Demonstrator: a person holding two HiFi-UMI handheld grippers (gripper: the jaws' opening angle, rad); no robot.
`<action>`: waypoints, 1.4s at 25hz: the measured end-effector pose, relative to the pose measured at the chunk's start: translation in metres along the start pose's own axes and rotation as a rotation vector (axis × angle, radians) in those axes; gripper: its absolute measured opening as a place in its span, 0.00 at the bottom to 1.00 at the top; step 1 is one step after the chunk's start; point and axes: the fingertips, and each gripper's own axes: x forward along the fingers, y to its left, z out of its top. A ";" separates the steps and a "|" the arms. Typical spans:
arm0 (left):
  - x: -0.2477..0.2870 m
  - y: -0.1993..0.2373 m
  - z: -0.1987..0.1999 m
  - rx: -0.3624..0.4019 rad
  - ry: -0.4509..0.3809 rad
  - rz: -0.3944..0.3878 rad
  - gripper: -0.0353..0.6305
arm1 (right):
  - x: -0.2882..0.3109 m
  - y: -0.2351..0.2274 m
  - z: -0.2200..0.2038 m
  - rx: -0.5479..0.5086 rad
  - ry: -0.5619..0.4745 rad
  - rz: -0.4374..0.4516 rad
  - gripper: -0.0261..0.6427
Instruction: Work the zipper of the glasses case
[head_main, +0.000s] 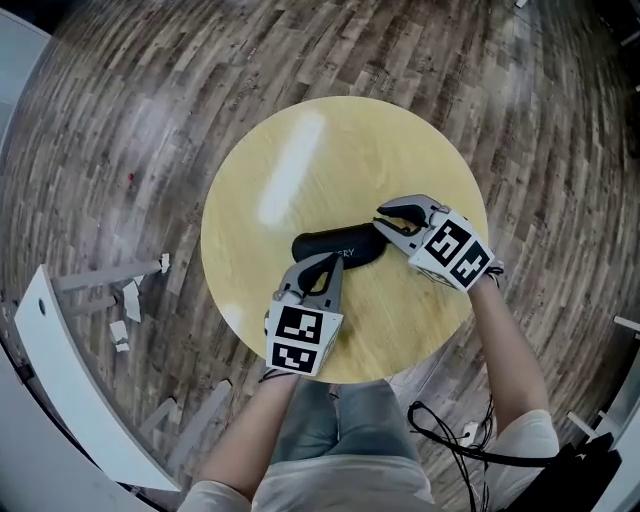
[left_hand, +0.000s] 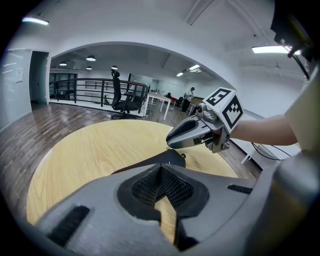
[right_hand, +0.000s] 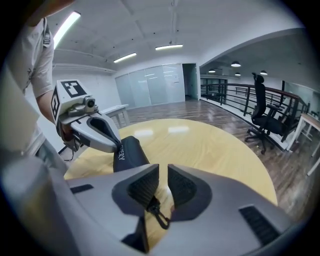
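A black glasses case lies in the middle of a round yellow table. My left gripper comes from the near side, its tips shut on the case's near edge. In the left gripper view the pads meet at the case. My right gripper sits at the case's right end. In the right gripper view its fingers are shut on the black zipper pull, whose loop hangs between them. The case extends away to the left, under the left gripper.
White boards and scraps lie on the wood floor left of the table. Black cables trail by the person's right side. An office chair and railing stand far off. The table's near edge meets the person's legs.
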 end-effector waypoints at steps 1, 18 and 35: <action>0.000 0.000 0.000 0.005 -0.001 -0.002 0.06 | 0.002 0.000 0.000 -0.010 0.017 0.005 0.11; 0.003 0.003 0.004 0.023 0.017 -0.031 0.06 | 0.001 -0.007 -0.005 0.035 0.136 0.096 0.11; 0.004 0.008 0.011 0.019 0.002 -0.020 0.06 | 0.005 -0.013 -0.028 0.162 0.294 0.069 0.04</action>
